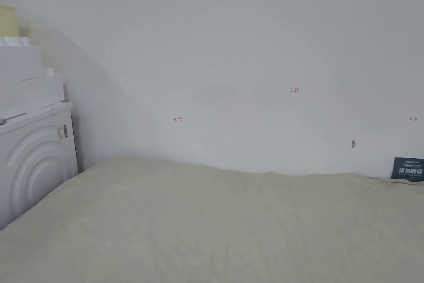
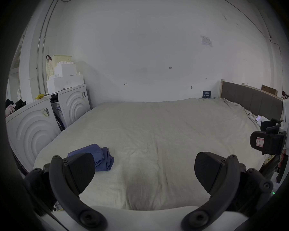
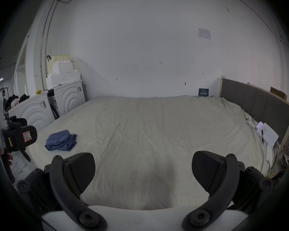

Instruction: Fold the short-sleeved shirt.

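Cream-sheeted bed (image 1: 232,230) against a plain white wall (image 1: 248,47), sheet lightly wrinkled. Blue short-sleeved shirt (image 2: 97,158) lying in a loose, bunched, partly folded heap on the bed near its front left corner, seen in the right gripper view (image 3: 61,140) as well; touched by neither gripper. Left gripper (image 2: 144,173) hovering above the front edge of the bed, jaws spread wide apart with nothing between them but bare sheet, its left jaw overlapping the shirt in the picture though not pressing on it. Right gripper (image 3: 143,171) likewise above the bed's front edge, to the right of the shirt and well apart from it, jaws wide and empty. From each gripper view, the other gripper at the picture's side: the right one (image 2: 267,140) beyond the bed's right front edge, the left one (image 3: 19,138) off the bed's left front corner, just beside the shirt in the picture. White washing machines (image 2: 35,126) standing along the bed's left side, white foam blocks (image 2: 65,78) stacked on the far one. Grey padded headboard (image 3: 257,108) along the bed's right side, with a white notebook (image 3: 268,134) and a small white device lying on the sheet next to it. Small dark card (image 1: 408,169) propped against the wall at the bed's far right corner.
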The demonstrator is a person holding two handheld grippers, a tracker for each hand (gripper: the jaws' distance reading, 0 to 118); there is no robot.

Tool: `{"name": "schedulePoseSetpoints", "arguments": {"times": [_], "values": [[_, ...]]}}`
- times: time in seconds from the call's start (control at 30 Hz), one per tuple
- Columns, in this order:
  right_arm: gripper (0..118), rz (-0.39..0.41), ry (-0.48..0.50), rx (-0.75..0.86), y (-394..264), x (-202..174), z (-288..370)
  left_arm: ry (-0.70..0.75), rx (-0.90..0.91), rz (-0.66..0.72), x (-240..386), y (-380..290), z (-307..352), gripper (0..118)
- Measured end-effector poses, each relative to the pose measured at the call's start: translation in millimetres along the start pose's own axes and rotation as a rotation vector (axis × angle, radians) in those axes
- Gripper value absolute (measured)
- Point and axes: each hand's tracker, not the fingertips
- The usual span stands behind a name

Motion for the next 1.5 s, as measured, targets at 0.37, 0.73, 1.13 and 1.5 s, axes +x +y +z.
{"name": "schedulePoseSetpoints", "arguments": {"times": [0.37, 0.73, 1.13, 1.5], "values": [[115, -0.21, 0.145, -0.047, 12, 8, 2, -0.02, -0.004, 0.018, -1, 8, 4, 118], [115, -0.215, 0.094, 0.014, 22, -6, 13, -0.027, -0.003, 0.023, 0, 14, 0, 118], [115, -0.236, -0.031, 0.017, 22, 1, 2, -0.028, 0.0, 0.023, 0, 18, -2, 118], [115, 0.036, -0.007, 0.057, 27, -6, -11, -0.004, -0.011, 0.006, 5, 32, -25, 118]]}}
